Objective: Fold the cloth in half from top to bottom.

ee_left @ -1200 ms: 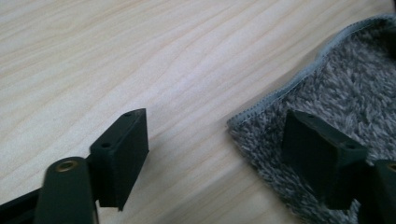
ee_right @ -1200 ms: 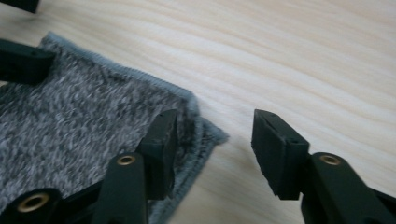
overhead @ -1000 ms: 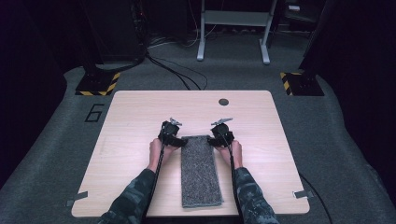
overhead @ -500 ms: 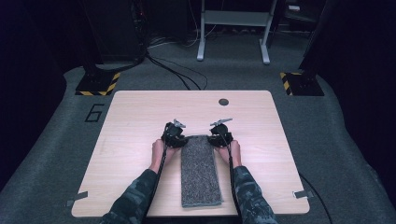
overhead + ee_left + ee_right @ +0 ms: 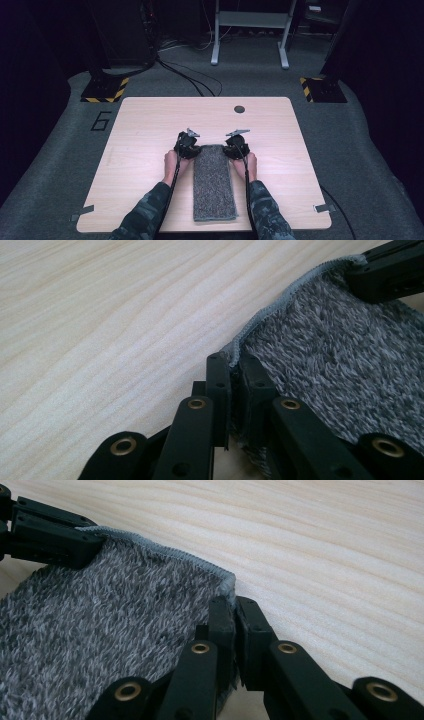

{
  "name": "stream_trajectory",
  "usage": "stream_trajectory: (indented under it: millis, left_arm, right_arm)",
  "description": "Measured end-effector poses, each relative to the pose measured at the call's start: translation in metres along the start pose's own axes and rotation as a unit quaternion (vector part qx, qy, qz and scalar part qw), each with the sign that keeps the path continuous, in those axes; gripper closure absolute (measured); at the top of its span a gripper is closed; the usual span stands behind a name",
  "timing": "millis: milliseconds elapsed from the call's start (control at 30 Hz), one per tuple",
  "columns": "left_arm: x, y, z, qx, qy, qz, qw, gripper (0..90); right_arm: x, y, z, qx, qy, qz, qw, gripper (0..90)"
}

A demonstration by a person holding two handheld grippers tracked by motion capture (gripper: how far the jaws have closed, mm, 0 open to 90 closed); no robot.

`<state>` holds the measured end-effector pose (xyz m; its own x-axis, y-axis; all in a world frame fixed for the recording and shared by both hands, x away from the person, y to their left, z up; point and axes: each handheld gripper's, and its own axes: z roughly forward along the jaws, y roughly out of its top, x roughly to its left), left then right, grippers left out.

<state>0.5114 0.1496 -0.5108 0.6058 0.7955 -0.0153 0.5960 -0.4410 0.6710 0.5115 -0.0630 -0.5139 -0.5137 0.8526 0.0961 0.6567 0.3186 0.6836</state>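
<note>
- Towel [image 5: 214,182]: grey, folded to a long narrow strip, lies on table [image 5: 145,130] slightly toward the near edge, long axis running near-to-far; near end stops just short of the near edge, far end about mid-table.
- Left gripper [image 5: 190,148] at towel's far-left corner, right gripper [image 5: 234,148] at far-right corner; both touching the cloth, one each side of the far end.
- Left gripper view: jaws pressed together on the towel [image 5: 340,370] corner, hem caught between them; other gripper's black jaw sits on the opposite corner at top right.
- Right gripper view: same, mirrored. Jaws pinch the towel [image 5: 115,615] corner w/ hem edge between them; other gripper at top left on the far corner.
- Far hem runs taut-ish btwn the two grippers, slightly curved; can't tell if it's lifted off the table.
- Left hand [image 5: 173,161] & right hand [image 5: 248,164] come in from the near edge, forearms roughly parallel along either side of the towel, camo-pattern sleeves.
- Cables trail back along both forearms.
- Towel texture: fuzzy terry pile, mottled grey/white, w/ stitched lighter-grey hem.
- Table: light wood-grain top, rounded corners, small dark round hole [image 5: 239,109] near the far edge, right of centre.
- Jaws: black plastic links w/ brass-coloured rivets.
- Floor around table: grey carpet.
</note>
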Motion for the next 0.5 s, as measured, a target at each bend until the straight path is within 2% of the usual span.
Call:
stream_trajectory:
  millis: [167,300,433,467,500]
  left_arm:
    - [0.002,-0.001,-0.002,-0.006,-0.001,-0.008,0.9999,85.3]
    - [0.005,0.002,-0.008,-0.019,0.004,-0.007,0.9998,85.3]
    - [0.005,0.009,-0.015,-0.034,0.013,0.0,0.9993,85.4]
    - [0.004,0.011,-0.017,-0.031,0.014,0.006,0.9994,85.5]
    - [0.004,0.013,-0.018,-0.037,0.016,0.011,0.9991,85.5]
  right_arm:
    - [-0.003,0.0,0.0,-0.002,0.005,0.005,1.0,86.9]
    - [-0.005,0.001,-0.004,-0.007,0.006,0.007,0.9999,87.0]
    - [-0.008,0.008,-0.013,-0.031,0.01,-0.004,0.9995,86.7]
    - [-0.009,0.011,-0.016,-0.036,0.012,0.0,0.9993,86.6]
    - [-0.009,0.012,-0.018,-0.041,0.008,-0.008,0.9991,86.6]
